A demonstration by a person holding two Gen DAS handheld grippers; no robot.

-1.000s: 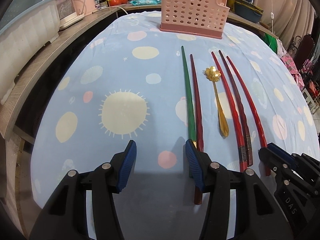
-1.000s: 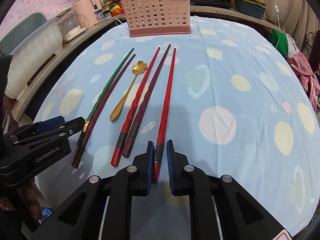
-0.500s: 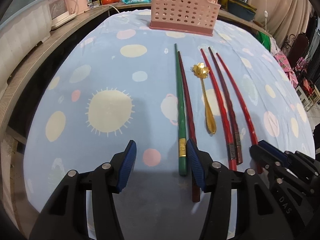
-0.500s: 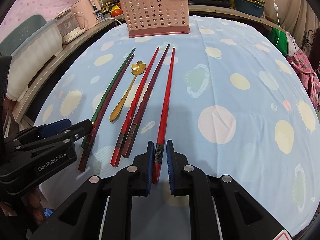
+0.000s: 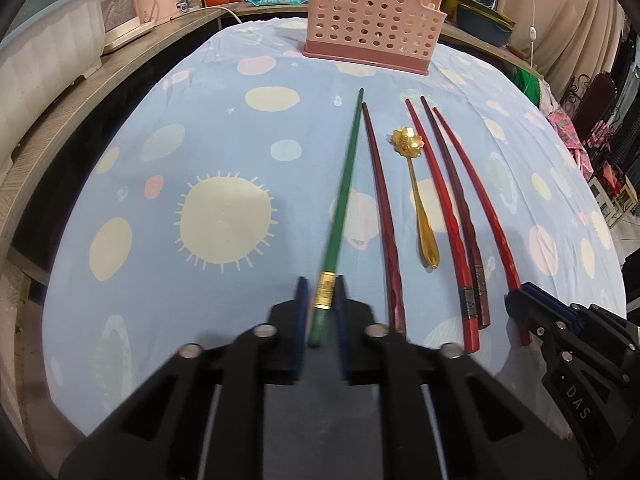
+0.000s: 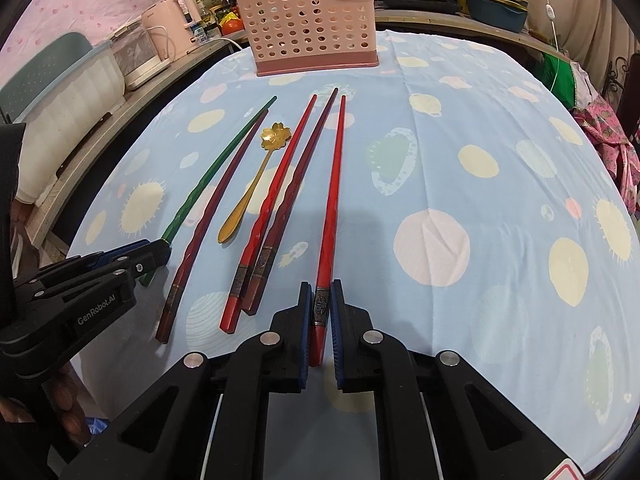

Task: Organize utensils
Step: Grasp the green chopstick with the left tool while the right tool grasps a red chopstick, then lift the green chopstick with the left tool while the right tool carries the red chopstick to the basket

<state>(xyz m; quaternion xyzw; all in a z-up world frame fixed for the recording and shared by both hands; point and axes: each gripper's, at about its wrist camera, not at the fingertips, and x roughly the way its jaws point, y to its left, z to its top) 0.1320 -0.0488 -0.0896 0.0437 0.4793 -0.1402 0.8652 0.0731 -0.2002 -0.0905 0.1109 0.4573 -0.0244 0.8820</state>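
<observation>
Several chopsticks and a gold flower spoon [image 5: 416,188] lie in a row on the blue spotted tablecloth [image 5: 200,152]. My left gripper [image 5: 321,300] is shut on the near end of the green chopstick [image 5: 340,204], which looks blurred. My right gripper [image 6: 321,300] is shut on the near end of the rightmost red chopstick [image 6: 332,196]. A dark red chopstick [image 5: 382,216] and a red and maroon pair [image 5: 452,216] lie between them. A pink perforated utensil basket [image 5: 372,16] stands at the far side, also in the right wrist view [image 6: 312,32].
A wooden counter [image 5: 80,92] runs along the left with a white tub [image 5: 44,60] and a pink kettle [image 6: 172,28]. Pots and bowls stand behind the basket. The table edge is close under both grippers.
My left gripper shifted right onto the green chopstick and closed on it; the chopstick's near end swung left. My right gripper stayed shut on the red chopstick.
</observation>
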